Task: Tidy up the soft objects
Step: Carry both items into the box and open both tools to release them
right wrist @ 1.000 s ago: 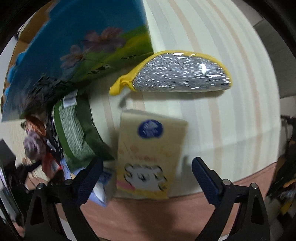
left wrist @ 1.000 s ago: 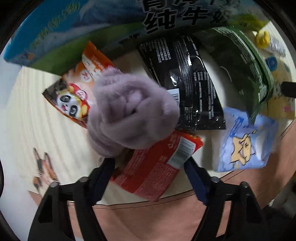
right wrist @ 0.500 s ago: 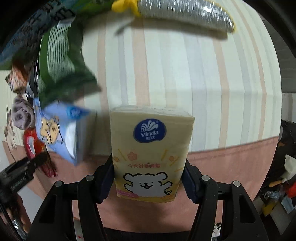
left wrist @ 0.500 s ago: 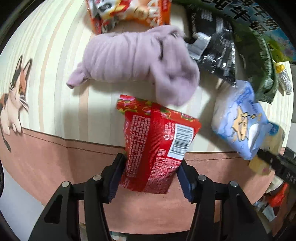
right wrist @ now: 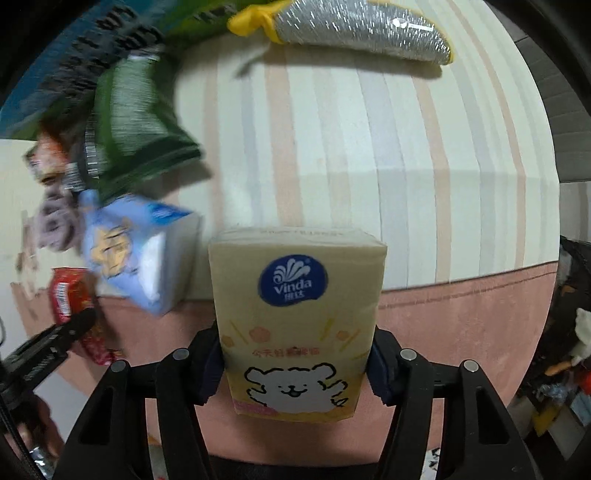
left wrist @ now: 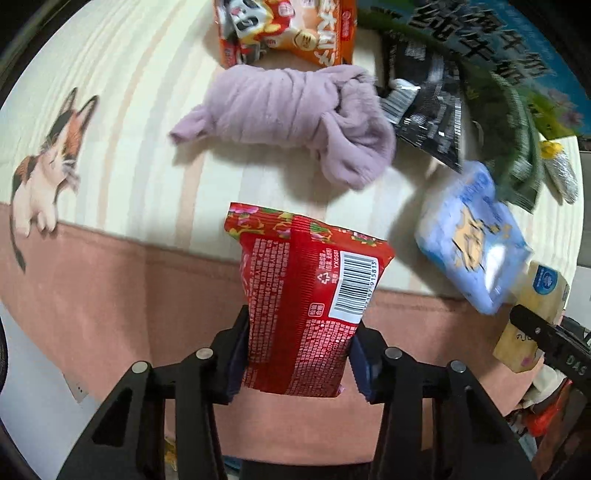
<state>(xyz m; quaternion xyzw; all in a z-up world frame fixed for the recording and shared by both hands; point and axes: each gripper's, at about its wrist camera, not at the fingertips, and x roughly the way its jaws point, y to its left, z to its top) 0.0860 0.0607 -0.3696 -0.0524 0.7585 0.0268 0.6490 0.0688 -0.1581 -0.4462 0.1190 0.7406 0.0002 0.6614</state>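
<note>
Two claws loaded: left claw clamped on red snack pack, right claw clamped on tissue pack; both held above counter edge. Risk: soft packs squeezed, slip possible w/ low grip.

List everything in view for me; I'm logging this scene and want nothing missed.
red snack packet: 1, red, clamped in the left gripper
yellow tissue pack: 1, pale yellow, clamped in the right gripper
blue tissue pack: 1, light blue, near the table's front edge
purple cloth: 1, lilac, bunched mid-table
orange snack bag: 1, orange, behind the cloth
black packet: 1, black, right of the cloth
green packet: 1, dark green, blurred, by the black packet
silver scrubber: 1, silver with yellow trim, far side
milk carton box: 1, blue-green, at the back
tablecloth: 1, striped cream with pink border
left gripper: 1, black
right gripper: 1, black
</note>
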